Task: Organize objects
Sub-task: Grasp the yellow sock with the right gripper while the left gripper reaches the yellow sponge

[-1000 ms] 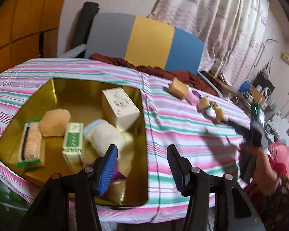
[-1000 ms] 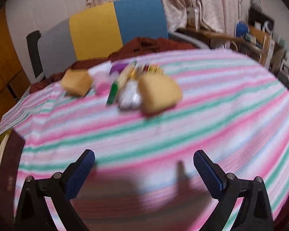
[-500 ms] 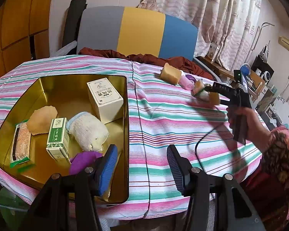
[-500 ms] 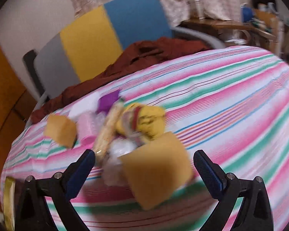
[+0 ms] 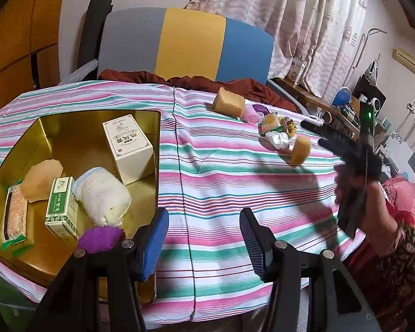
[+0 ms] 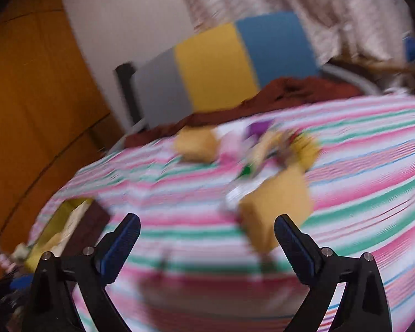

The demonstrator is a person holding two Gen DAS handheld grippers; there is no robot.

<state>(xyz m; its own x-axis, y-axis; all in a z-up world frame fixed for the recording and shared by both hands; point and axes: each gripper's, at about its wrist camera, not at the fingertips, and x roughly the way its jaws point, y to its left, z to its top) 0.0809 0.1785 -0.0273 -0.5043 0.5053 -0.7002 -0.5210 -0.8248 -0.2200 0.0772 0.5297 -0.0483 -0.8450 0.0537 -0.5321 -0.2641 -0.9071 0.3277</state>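
A gold tin at the left holds a white box, a peach sponge, a green box, a rolled white towel, a purple item and a wrapped packet. My left gripper is open and empty over the tin's right rim and the striped cloth. My right gripper, in a person's hand, reaches the pile of small items. Its jaws are closing but still wide. A yellow sponge sits tilted just ahead of its right finger; the blur hides any contact.
Another yellow sponge, a pink tube and a purple cap lie at the far side of the table. A grey, yellow and blue chair back with brown cloth stands behind. A cluttered shelf is at the right.
The right wrist view closed in on the pile, then swung left, so the tin's corner now shows. The yellow sponge shifted from mid-jaw toward the right finger. The left gripper drifted slightly.
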